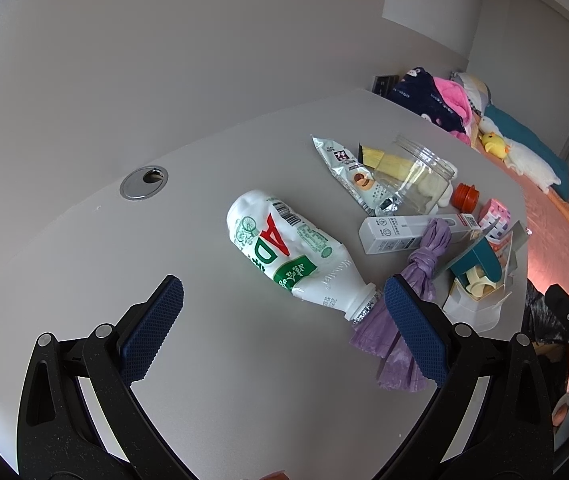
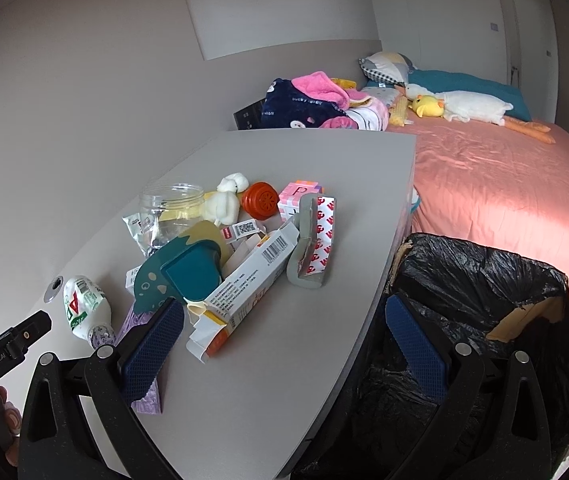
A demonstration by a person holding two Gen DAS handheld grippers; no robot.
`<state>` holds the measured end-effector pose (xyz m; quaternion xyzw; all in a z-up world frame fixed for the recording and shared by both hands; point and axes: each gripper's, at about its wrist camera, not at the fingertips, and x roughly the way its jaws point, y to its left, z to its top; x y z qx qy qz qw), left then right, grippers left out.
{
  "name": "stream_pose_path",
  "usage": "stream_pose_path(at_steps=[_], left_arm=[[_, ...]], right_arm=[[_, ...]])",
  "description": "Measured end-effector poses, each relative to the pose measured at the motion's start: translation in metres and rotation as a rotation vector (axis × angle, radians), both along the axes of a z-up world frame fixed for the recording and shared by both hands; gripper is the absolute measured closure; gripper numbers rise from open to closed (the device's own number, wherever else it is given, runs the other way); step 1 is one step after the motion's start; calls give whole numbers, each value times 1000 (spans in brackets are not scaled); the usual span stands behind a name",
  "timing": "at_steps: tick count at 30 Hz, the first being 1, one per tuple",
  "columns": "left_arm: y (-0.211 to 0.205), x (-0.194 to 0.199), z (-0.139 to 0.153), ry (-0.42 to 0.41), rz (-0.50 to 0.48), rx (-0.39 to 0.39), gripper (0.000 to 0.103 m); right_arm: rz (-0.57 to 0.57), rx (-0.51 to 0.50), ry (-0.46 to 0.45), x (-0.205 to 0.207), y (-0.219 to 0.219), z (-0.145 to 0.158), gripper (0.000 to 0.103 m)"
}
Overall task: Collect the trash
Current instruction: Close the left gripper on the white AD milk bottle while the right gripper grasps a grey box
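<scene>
On the grey desk [image 2: 244, 400] nearly all the trash still lies scattered, the crushed milk bottle [image 1: 284, 252] and torn carton [image 2: 252, 284] among it, while both the left gripper [image 1: 280, 328] and right gripper [image 2: 284, 344] gape empty beside the black-lined bin [image 2: 484, 300], so collecting seems barely begun.

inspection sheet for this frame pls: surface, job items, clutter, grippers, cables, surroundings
Surface: grey desk with a metal grommet hole.
Job's things: crushed white bottle lying on its side; purple bag beside it; torn white carton; clear jar; foil wrapper; orange cap; bin lined with black bag at the desk's edge.
Clutter: teal dinosaur-shaped piece, pink block.
Grippers: left gripper open, empty, at the bottle; right gripper open, empty.
Cables: nothing seen.
Surroundings: bed with pink sheet, plush toys, clothes.
</scene>
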<state>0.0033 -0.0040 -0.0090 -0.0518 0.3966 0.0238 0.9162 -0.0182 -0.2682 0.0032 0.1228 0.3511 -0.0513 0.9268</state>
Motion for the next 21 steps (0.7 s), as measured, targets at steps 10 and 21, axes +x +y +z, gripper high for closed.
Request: stream_pose_path(at_steps=[10,21], left_arm=[[3,31,-15,63,11,-33,6],[15,59,-33,108,34,-56,6]], right_arm=[[-24,25,25,26,-15,-13,3],[-32,0,70,48,-29,-29,7]])
